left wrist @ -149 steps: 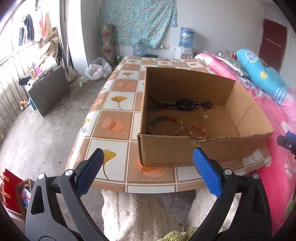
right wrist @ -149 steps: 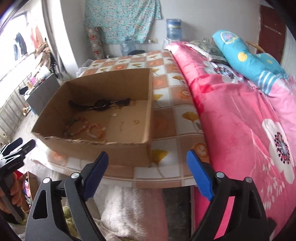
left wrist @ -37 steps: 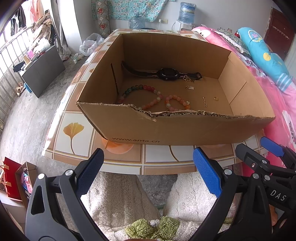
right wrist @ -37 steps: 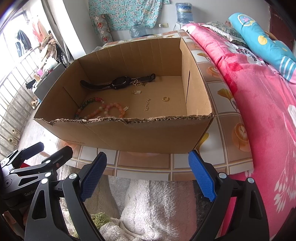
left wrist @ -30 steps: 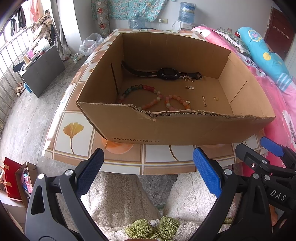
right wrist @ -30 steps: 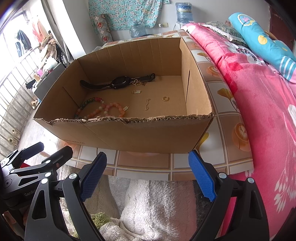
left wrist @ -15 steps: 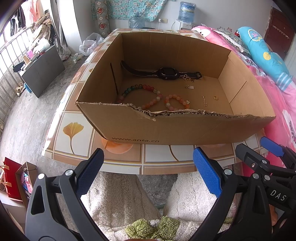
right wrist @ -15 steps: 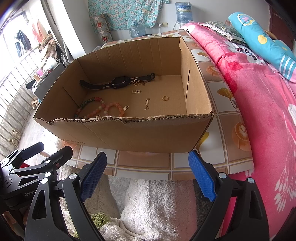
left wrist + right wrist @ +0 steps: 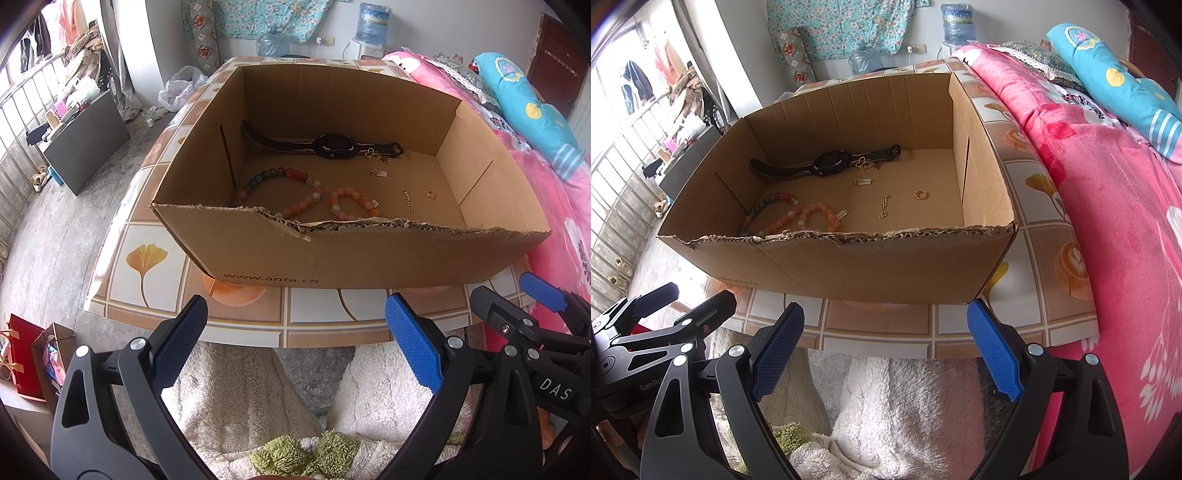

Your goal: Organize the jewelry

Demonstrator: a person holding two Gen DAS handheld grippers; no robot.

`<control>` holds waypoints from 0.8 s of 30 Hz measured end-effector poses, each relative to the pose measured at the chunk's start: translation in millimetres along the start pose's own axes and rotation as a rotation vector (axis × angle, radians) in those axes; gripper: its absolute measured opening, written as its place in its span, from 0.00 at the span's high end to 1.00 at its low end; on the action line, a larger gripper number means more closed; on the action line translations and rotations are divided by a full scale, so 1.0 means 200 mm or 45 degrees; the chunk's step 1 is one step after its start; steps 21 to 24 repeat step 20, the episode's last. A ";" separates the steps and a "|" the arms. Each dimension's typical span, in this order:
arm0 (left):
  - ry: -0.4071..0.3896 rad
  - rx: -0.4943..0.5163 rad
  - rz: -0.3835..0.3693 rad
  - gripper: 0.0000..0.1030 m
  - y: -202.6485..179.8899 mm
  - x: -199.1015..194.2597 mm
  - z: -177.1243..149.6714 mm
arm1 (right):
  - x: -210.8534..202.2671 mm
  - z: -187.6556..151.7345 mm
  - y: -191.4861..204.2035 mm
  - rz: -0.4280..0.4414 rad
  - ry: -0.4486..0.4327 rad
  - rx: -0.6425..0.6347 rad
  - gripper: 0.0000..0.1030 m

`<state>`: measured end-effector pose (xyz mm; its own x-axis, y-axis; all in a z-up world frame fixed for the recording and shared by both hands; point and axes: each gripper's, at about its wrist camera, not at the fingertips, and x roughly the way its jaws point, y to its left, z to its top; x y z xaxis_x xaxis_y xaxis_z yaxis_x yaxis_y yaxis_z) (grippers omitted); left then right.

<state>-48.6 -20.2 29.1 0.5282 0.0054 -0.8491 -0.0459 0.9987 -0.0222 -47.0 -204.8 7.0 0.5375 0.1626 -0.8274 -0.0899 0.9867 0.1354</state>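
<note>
An open cardboard box (image 9: 332, 262) (image 9: 849, 266) stands on the tiled table. Inside lie a black watch (image 9: 332, 146) (image 9: 831, 162), a long bead bracelet (image 9: 284, 177) (image 9: 768, 210), a small pink bead bracelet (image 9: 354, 203) (image 9: 820, 214), a gold ring (image 9: 431, 194) (image 9: 921, 194), a thin gold chain (image 9: 408, 199) (image 9: 884, 206) and small gold charms (image 9: 378, 173) (image 9: 863, 181). My left gripper (image 9: 295, 339) is open and empty, below the table's near edge. My right gripper (image 9: 886, 343) is open and empty, at the same edge, right of the left one.
The tiled table (image 9: 147, 258) (image 9: 1052, 258) has a pink floral bed (image 9: 1108, 184) (image 9: 517, 122) along its right side. A fluffy white fabric (image 9: 240, 398) lies below the grippers. A dark cabinet (image 9: 85, 144) stands at the left wall.
Since 5 s ago both grippers have moved up and closer to the box. Over the last second nothing has visibly changed.
</note>
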 end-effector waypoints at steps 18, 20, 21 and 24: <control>0.014 0.003 -0.007 0.10 0.01 0.01 -0.01 | 0.01 -0.01 0.00 0.000 0.003 0.006 0.15; 0.014 0.003 -0.007 0.10 0.02 0.01 -0.01 | 0.01 -0.01 0.00 0.000 0.004 0.005 0.15; 0.014 0.003 -0.007 0.10 0.02 0.01 -0.01 | 0.01 -0.01 0.00 0.000 0.004 0.005 0.15; 0.014 0.003 -0.007 0.10 0.02 0.01 -0.01 | 0.01 -0.01 0.00 0.000 0.004 0.005 0.15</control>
